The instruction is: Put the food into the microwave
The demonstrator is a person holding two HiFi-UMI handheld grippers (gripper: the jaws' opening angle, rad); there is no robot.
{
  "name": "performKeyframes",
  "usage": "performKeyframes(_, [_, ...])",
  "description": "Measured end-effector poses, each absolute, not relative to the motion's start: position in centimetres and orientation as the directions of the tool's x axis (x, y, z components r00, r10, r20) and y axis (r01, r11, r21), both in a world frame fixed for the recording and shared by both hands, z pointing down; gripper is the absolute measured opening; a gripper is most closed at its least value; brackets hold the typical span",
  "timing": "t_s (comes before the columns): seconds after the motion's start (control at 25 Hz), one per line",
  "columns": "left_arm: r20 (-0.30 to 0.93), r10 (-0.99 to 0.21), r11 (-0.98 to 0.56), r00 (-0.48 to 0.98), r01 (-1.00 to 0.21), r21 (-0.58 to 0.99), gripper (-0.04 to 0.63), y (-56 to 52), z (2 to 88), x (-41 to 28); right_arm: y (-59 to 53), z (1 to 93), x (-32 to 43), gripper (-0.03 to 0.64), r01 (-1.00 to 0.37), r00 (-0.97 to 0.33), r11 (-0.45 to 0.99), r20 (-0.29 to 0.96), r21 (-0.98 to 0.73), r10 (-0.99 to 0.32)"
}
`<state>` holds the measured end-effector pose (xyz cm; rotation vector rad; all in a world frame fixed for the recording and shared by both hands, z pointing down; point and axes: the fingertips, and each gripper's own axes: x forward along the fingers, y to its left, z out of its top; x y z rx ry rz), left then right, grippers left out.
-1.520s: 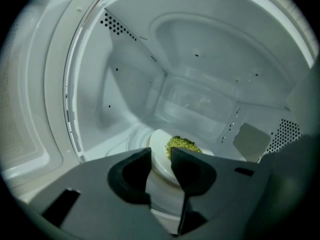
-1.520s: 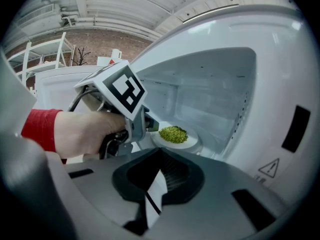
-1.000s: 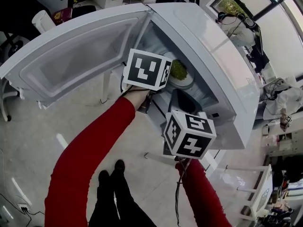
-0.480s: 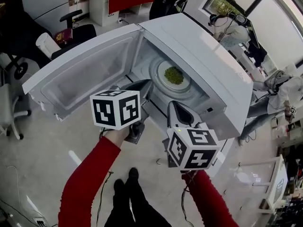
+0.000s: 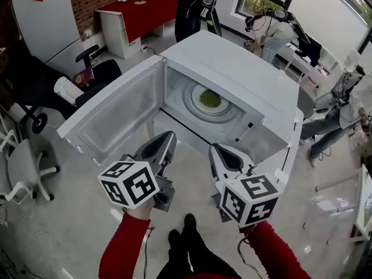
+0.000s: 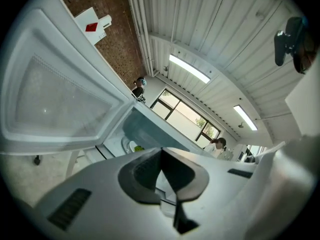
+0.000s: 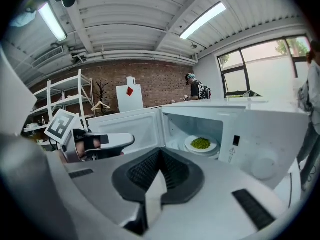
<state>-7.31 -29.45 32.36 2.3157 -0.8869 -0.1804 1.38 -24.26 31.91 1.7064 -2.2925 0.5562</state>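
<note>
The white microwave (image 5: 238,74) stands open, its door (image 5: 116,112) swung out to the left. Inside, green food (image 5: 210,98) lies on a white plate (image 5: 197,104) on the turntable; the same food (image 7: 201,143) shows in the right gripper view and the plate (image 6: 131,146) in the left gripper view. My left gripper (image 5: 167,138) hangs in front of the door, shut and holding nothing. My right gripper (image 5: 217,150) is beside it, in front of the oven's mouth, jaws together and bare. Both are outside the cavity. The left gripper (image 7: 125,140) also shows in the right gripper view.
The microwave sits on a white table with thin legs (image 5: 148,124). Office chairs (image 5: 29,167) stand at the left and a red-topped table (image 5: 145,7) at the back. People stand near the windows (image 5: 273,34) at the back right. My own feet (image 5: 183,237) are on the floor below.
Both grippers have drawn back out of the microwave's mouth toward me and risen a little. The plate of food stays inside. The whole oven now shows in the head view.
</note>
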Motion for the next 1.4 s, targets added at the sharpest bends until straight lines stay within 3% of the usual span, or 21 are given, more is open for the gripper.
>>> performKeyframes(0.44, [0.119, -0.642, -0.496, 0.757, -0.529, 0.689, 0.009, -20.6, 32.8, -10.4, -17.5, 32.3, -0.5, 0.014, -0.925, -0.365, 0.279, 0.399, -0.258, -0.841])
performKeyframes(0.84, [0.117, -0.659, -0.514, 0.743, -0.558, 0.651, 0.009, -15.3, 33.1, -11.4, -13.0, 32.5, -1.4, 0.014, -0.895, -0.414, 0.302, 0.353, -0.329, -0.839])
performKeyframes(1.4, [0.147, -0.704, -0.592, 0.695, -0.688, 0.419, 0.009, -9.0, 32.0, -13.1, -8.6, 31.5, 0.0, 0.014, -0.894, -0.422, 0.338, 0.294, -0.294, -0.858])
